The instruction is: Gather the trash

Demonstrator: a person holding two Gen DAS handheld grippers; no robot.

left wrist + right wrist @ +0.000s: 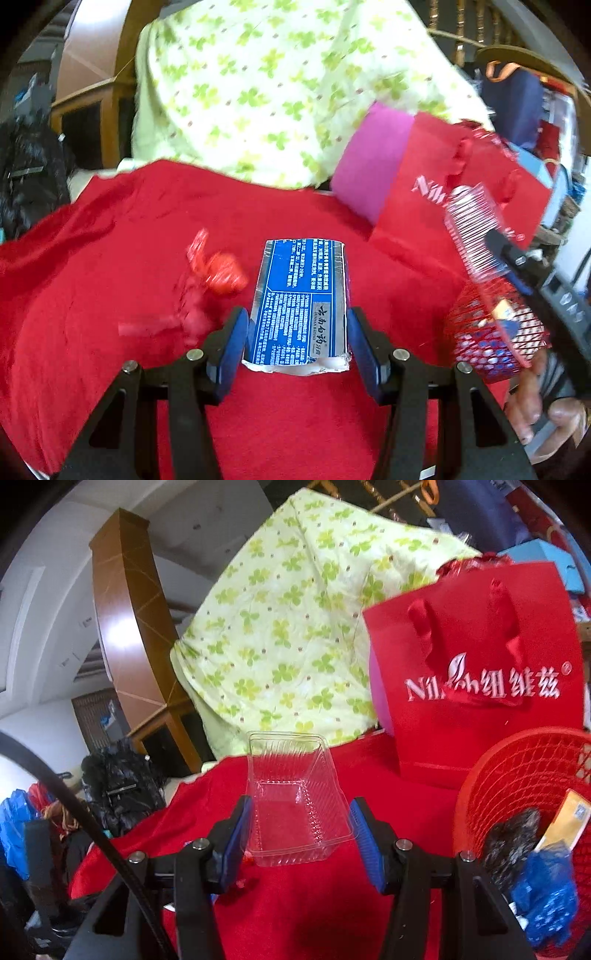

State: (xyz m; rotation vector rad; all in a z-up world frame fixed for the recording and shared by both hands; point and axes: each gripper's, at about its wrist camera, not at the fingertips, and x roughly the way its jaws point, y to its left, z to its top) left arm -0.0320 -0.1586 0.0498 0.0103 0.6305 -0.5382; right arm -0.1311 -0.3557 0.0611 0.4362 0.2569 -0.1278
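My left gripper (297, 317) is shut on a blue and silver carton (301, 295) and holds it clear of the red cloth (92, 314). A crumpled red wrapper (219, 271) lies on the cloth just left of the carton. My right gripper (301, 808) is shut on a clear plastic tray (295, 805), its pads on the tray's two sides. A red mesh basket (524, 771) stands at the right of that gripper, with black, yellow and blue scraps inside. In the left wrist view the same tray (471, 225) hangs above the basket (480, 343).
A red gift bag (476, 686) with white lettering stands behind the basket, against a pink thing (369, 166). A green clover-print quilt (288, 627) is heaped at the back. Black bags (118, 782) and wooden furniture (125, 627) are at the left. A person's hand (535, 410) shows at lower right.
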